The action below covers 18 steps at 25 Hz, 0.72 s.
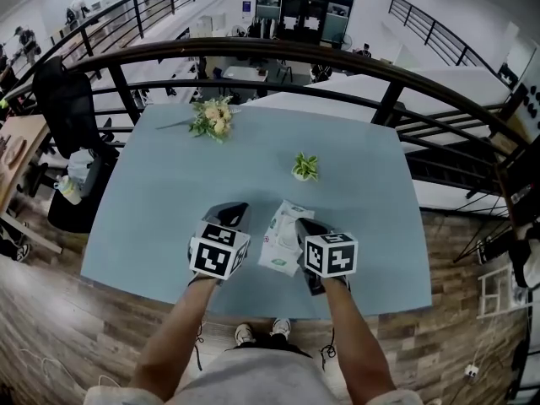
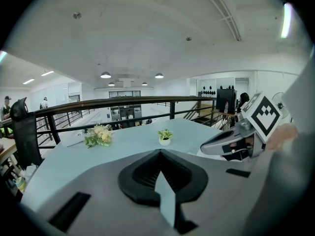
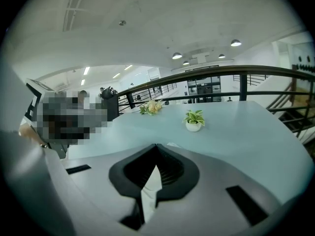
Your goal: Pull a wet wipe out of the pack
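The wet wipe pack (image 1: 282, 236), white with green print, lies flat on the pale blue table (image 1: 169, 201) near its front edge. My left gripper (image 1: 235, 211) hovers just left of the pack with its jaws together and nothing between them. My right gripper (image 1: 305, 225) hangs over the pack's right edge, also shut, and hides that side of it. In the left gripper view the jaws (image 2: 160, 155) meet in a narrow slit, and the right gripper (image 2: 230, 144) shows at the right. The right gripper view shows its jaws (image 3: 156, 149) closed the same way, with a sliver of the pack (image 3: 172, 145) just beyond.
A small potted plant (image 1: 305, 167) stands in the middle of the table beyond the pack. A bunch of flowers (image 1: 213, 118) lies at the far left. A dark railing (image 1: 278, 51) curves behind the table. A black chair (image 1: 63, 99) stands at the left.
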{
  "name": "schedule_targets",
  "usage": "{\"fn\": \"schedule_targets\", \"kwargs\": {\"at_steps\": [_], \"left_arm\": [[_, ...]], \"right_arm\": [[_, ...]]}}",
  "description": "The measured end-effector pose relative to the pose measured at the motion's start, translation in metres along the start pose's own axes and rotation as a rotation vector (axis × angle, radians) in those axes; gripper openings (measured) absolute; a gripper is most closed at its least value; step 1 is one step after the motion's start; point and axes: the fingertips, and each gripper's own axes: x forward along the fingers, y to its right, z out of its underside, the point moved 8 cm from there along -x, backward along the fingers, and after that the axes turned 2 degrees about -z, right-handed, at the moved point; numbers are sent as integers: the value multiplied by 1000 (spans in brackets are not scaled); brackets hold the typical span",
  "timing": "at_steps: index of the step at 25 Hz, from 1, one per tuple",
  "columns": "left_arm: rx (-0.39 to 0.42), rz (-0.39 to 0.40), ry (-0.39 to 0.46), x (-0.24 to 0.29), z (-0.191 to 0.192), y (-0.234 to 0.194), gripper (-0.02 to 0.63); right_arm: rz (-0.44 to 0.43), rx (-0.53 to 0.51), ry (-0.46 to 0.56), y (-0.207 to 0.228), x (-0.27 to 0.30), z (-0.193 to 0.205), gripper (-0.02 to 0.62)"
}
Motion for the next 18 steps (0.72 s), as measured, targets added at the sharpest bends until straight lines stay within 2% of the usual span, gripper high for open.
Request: {"fn": "schedule_targets", "kwargs": {"at_steps": [18], "left_arm": [[28, 0, 30, 5, -20, 9, -6]], "right_arm": [[-1, -32, 94, 7, -16, -34, 5]]}}
